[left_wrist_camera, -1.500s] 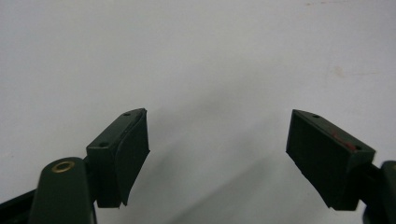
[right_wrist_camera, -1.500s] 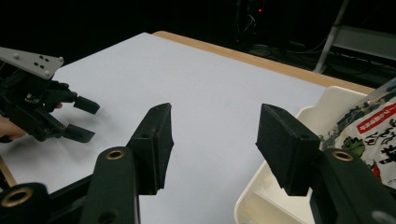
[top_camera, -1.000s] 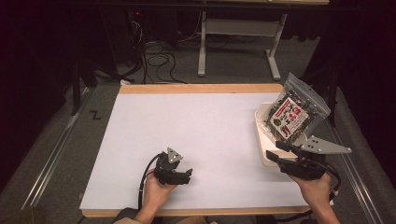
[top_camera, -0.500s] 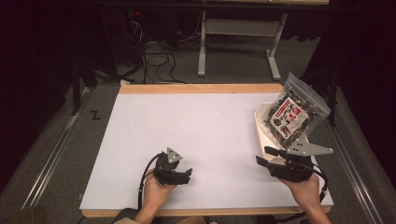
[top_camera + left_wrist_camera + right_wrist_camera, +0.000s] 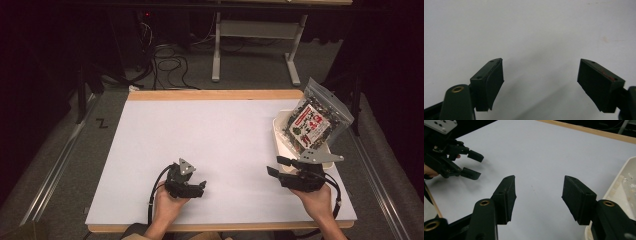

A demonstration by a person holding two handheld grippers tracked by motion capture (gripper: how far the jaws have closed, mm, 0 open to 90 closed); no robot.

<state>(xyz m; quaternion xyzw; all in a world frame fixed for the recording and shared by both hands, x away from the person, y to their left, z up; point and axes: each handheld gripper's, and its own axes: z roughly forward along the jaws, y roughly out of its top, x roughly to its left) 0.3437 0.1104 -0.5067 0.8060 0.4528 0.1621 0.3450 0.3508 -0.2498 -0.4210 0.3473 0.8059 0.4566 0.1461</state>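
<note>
Clear snack bag with red-white label stands tilted in white tray.

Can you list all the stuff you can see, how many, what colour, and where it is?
bag: one, clear with dark bits and a red-and-white label, leaning in the tray at the table's right edge
tray: one, white, right side of the table
table: one, white top with wooden edge, middle of the high view
cables: several, black, on the floor beyond the table
frame legs: two, grey, beyond the table
left gripper: one, black, near edge, jaws open and empty
right gripper: one, black, beside the tray, jaws open and empty
</note>
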